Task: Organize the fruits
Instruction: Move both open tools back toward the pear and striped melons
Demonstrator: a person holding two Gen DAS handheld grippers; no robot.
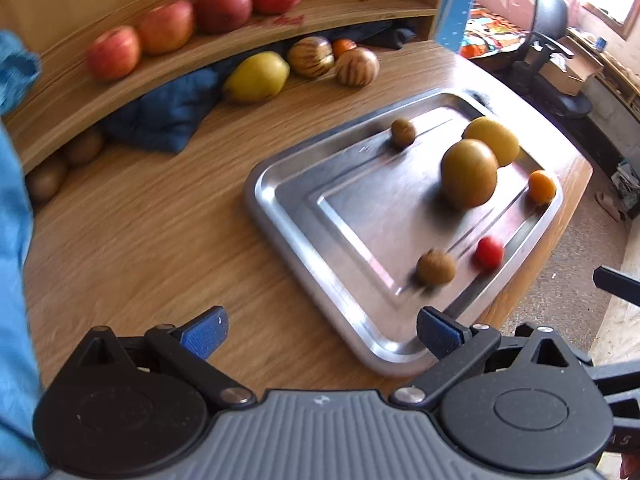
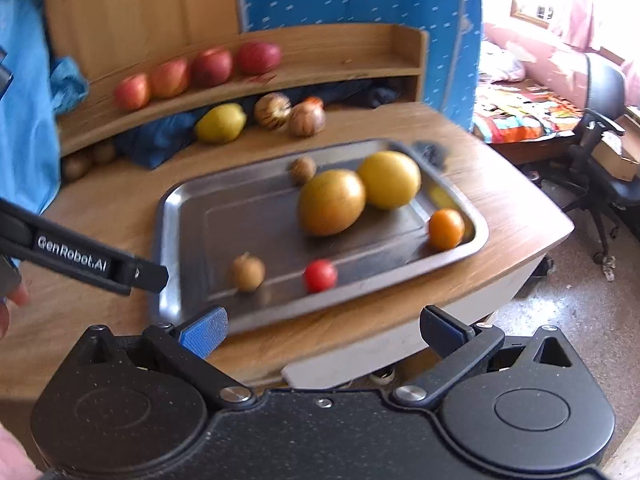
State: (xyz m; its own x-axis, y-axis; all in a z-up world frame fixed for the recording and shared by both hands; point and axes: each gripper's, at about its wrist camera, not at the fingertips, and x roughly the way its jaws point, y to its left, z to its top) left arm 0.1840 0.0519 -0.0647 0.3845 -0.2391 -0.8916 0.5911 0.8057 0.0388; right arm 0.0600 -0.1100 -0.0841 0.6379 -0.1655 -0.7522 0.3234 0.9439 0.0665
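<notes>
Fruits sit in a steel tray (image 1: 280, 216) on the wooden table (image 1: 140, 240) in the left wrist view: six blurred round ones, while four red apples (image 1: 192, 24) line the shelf (image 1: 380, 4). Left tool (image 1: 320, 332) gapes, empty.

Right wrist view: same tray (image 2: 180, 220); right tool (image 2: 320, 330) spread wide, holding nothing.

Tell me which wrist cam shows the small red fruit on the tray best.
Right wrist: the red fruit sits nearer centre, fairly sharp, on the tray. Left wrist shows it smaller, blurrier, beside the tray's right rim.
</notes>
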